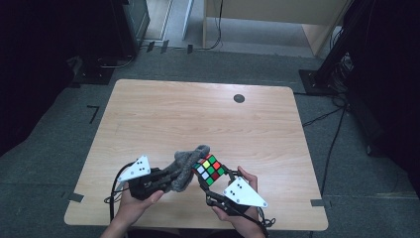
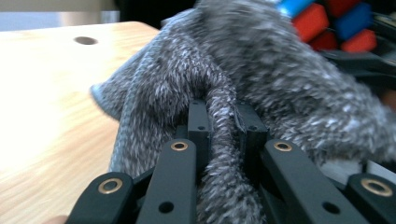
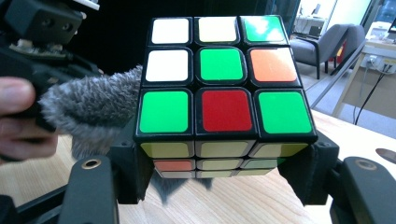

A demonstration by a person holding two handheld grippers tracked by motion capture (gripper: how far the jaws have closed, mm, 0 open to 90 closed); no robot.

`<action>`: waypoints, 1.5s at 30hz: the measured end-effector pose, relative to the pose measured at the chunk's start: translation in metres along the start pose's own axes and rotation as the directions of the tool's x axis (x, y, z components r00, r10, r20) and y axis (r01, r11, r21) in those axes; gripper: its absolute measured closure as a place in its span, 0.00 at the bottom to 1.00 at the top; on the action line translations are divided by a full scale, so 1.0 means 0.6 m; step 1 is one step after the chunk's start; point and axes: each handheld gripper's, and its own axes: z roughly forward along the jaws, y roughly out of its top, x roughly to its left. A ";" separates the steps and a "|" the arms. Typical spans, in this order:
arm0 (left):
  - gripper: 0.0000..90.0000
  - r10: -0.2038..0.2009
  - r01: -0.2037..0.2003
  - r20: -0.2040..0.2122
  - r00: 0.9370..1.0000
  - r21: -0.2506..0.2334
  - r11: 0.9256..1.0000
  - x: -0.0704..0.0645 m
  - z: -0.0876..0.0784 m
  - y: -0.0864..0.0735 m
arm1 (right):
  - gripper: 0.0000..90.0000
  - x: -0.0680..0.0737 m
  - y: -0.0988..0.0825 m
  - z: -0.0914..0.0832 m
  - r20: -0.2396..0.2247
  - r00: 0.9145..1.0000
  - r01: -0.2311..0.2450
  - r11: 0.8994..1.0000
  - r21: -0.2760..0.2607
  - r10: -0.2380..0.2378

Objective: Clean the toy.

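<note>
A person holds two grippers over the near part of a wooden table (image 1: 198,114).

The left gripper (image 2: 223,122) has its jaws squeezed tight on a grey fuzzy cloth (image 2: 243,70). A fold of the cloth runs down between the two black jaws. The rest of the cloth spreads out past the jaws and reaches over to the cube. In the high view, the cloth (image 1: 185,166) sits just left of the cube and touches it.

The right gripper (image 3: 224,168) holds a color cube (image 3: 224,79). Its jaws stand about half open and press on the cube's two sides. The cube is lifted off the table. The face we see has white, green, orange and red squares, with a green one in the middle. In the high view, the cube (image 1: 210,169) is between the two hands, near the table's front edge.
</note>
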 end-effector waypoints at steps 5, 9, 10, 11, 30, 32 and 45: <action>0.89 0.088 -0.086 -0.034 0.996 0.058 0.995 -0.023 0.024 -0.004 | 0.39 0.013 -0.002 0.010 -0.011 1.000 0.009 1.000 0.014 -0.008; 0.89 -0.015 0.011 -0.085 0.996 -0.046 0.999 -0.002 0.001 -0.001 | 0.39 0.003 -0.006 0.009 0.004 1.000 -0.013 1.000 0.024 0.013; 0.89 -0.046 0.040 -0.092 0.995 -0.071 0.997 0.004 -0.005 0.000 | 0.39 0.002 -0.006 0.009 0.003 1.000 -0.017 1.000 0.025 0.017; 0.89 -0.080 0.072 -0.085 0.993 -0.089 0.993 0.010 -0.008 0.000 | 0.39 0.003 -0.005 0.008 -0.004 1.000 -0.021 0.999 0.024 0.021; 0.89 -0.180 0.182 0.039 0.983 -0.079 0.980 0.011 0.011 -0.009 | 0.39 0.031 0.004 0.010 -0.053 0.999 0.011 1.000 0.010 -0.011; 0.89 -0.179 0.182 0.041 0.983 -0.084 0.980 0.012 0.007 -0.007 | 0.39 0.026 0.004 0.009 -0.049 0.999 0.011 1.000 0.008 -0.011; 0.89 -0.214 0.218 0.061 0.975 -0.074 0.973 0.021 0.001 -0.006 | 0.39 0.021 -0.001 0.013 -0.035 0.999 0.005 1.000 0.022 -0.004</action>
